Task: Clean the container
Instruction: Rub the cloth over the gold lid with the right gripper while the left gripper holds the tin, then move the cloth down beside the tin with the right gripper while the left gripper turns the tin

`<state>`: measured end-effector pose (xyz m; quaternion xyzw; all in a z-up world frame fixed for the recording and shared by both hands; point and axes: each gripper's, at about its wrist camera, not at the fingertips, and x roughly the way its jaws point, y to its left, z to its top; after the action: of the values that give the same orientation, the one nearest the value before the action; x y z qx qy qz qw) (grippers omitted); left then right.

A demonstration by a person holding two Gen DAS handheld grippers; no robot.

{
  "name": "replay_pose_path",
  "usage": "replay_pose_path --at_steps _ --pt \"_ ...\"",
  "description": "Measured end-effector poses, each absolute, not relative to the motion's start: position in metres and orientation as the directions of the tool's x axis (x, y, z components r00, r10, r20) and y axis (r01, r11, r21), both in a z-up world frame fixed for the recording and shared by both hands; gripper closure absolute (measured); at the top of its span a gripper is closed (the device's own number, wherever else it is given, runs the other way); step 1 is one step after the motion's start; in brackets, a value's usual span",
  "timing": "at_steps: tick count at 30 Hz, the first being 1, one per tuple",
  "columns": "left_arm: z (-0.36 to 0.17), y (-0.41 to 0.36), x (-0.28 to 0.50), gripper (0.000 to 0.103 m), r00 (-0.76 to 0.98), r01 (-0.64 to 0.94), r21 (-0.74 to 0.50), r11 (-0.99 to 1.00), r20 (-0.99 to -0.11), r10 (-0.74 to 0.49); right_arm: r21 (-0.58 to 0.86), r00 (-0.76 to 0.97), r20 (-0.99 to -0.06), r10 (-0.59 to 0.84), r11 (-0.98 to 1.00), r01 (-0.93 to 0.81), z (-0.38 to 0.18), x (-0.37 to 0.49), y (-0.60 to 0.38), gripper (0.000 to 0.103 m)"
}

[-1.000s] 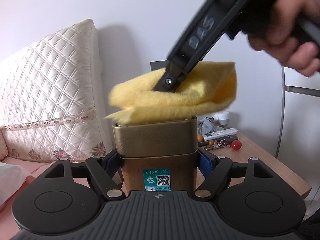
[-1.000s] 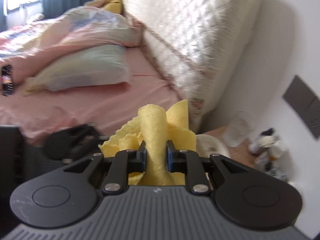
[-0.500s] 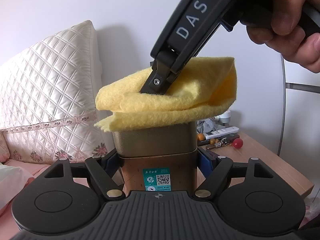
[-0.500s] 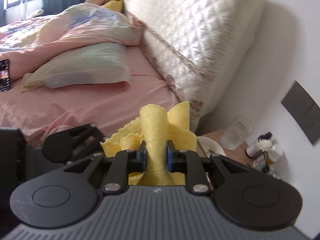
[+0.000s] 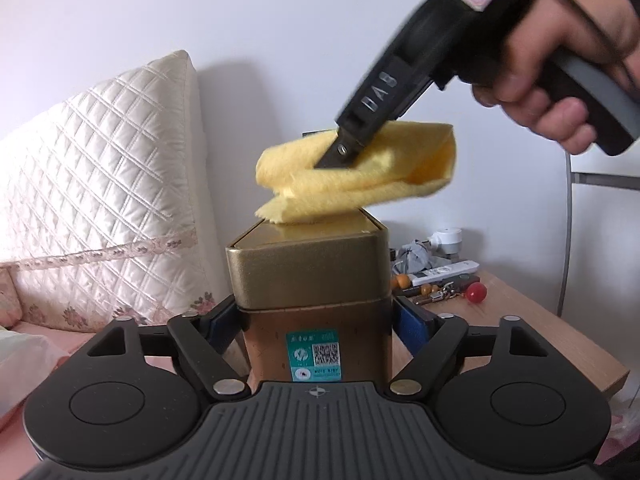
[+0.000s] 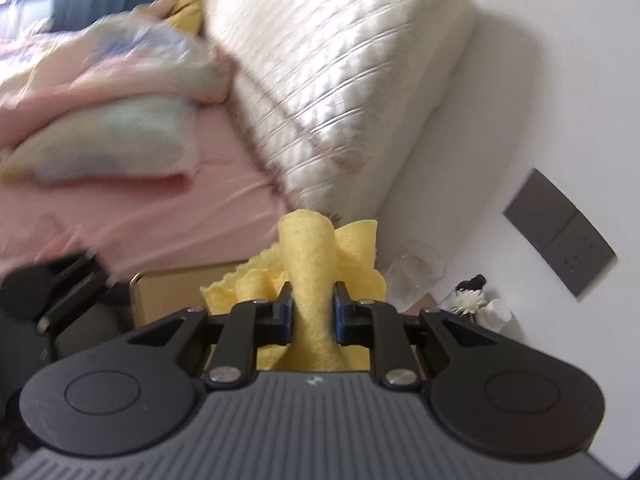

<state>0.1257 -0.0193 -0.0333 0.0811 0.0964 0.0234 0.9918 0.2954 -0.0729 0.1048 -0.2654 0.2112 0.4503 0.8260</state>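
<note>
A gold-lidded brown tin container (image 5: 312,280) with a green QR label stands upright between the fingers of my left gripper (image 5: 316,320), which is shut on its sides. My right gripper (image 5: 340,156) is shut on a folded yellow cloth (image 5: 360,176) and holds it on the far part of the tin's lid, with the near part of the lid bare. In the right wrist view the cloth (image 6: 312,280) bulges up between the right gripper's (image 6: 312,312) fingers, and the tin's lid (image 6: 168,292) shows below left.
A wooden bedside table (image 5: 532,332) at right holds a remote, a red ball and small clutter. A quilted cream headboard (image 5: 100,184) and pink bed (image 6: 140,208) lie left. A glass (image 6: 416,272) and a grey wall socket (image 6: 560,236) show in the right wrist view.
The right gripper has drawn the cloth back and to the right across the lid, uncovering the lid's near edge. The tin stays held in the left gripper.
</note>
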Motion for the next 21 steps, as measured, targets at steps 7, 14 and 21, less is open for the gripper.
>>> replay_pose_path --at_steps 7,14,21 --pt "-0.039 -0.037 0.093 0.017 0.982 -0.045 0.23 0.972 -0.168 0.086 0.007 0.571 -0.459 0.68 0.646 -0.763 0.102 0.338 -0.117 0.083" --pt "-0.049 -0.05 0.077 0.017 0.977 -0.076 0.201 0.977 -0.182 0.114 0.336 0.586 -0.411 0.699 0.713 -0.615 0.053 0.358 -0.167 0.083" --pt "-0.063 -0.041 0.074 0.017 0.981 -0.105 0.148 0.983 -0.148 0.126 0.423 0.623 -0.308 0.719 0.69 -0.588 0.012 0.338 -0.184 0.083"
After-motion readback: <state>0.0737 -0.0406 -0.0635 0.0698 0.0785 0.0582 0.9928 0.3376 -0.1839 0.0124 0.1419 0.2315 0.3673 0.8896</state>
